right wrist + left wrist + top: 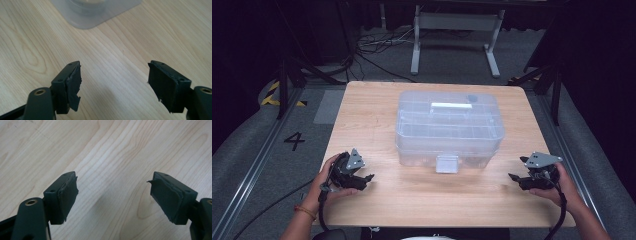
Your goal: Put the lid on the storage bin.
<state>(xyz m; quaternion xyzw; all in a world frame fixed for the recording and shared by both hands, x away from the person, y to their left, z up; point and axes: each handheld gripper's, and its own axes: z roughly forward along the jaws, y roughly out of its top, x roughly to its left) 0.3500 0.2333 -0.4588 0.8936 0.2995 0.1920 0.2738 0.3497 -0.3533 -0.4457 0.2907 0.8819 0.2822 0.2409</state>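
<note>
Left gripper (368, 177): jaws wide, nothing between them, bare tabletop (117, 152) beneath; sits lower left of the high view. Right gripper (514, 177): jaws likewise wide and empty, lower right of that view. The clear box (449, 127) stands at frame centre, lid on, front latch (447, 163) facing the person, well apart from both grippers; its corner (96, 10) shows at the top of the right gripper view.

Risks, as judged: smooth clear plastic may slip from worn, torn pads (75, 85). Uneven pull from the two sides could skew or slide the box. A jaw striking the latch off-centre may push the whole box back instead of opening it.
</note>
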